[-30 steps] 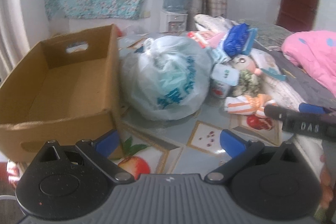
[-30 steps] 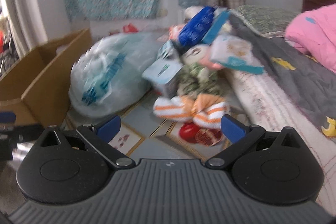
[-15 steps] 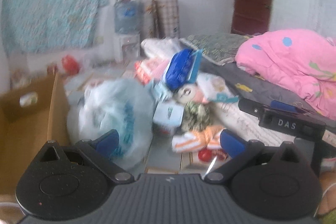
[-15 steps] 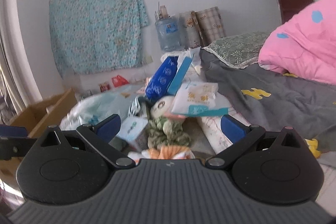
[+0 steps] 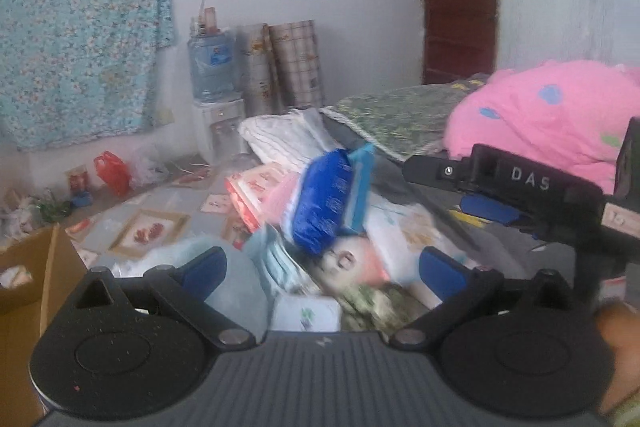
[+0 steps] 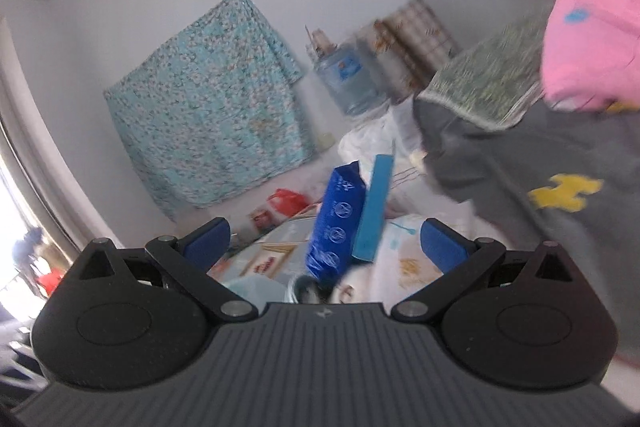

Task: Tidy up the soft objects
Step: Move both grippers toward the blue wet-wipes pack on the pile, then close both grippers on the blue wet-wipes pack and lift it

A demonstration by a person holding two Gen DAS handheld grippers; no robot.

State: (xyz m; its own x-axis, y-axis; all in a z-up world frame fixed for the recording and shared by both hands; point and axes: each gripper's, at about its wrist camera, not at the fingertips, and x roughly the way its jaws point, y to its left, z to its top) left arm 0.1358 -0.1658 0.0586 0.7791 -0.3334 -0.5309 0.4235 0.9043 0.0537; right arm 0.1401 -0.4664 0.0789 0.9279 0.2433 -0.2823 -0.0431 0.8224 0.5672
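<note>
- Right gripper [image 6: 325, 242] spread wide, holding nothing.
- Blue packet [image 6: 335, 223] upright between the fingers, teal box [image 6: 374, 207] leaning against it.
- Grey blanket [image 6: 532, 163] on the right, pink quilt [image 6: 596, 11] above it.
- Floral cloth [image 6: 208, 123] hanging on the wall.

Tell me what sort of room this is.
Most likely a lived-in bedroom at home: a crumpled pink spotted blanket lies on a bed with a grey sheet, and a blue water-cooler bottle stands by the white wall.
</note>
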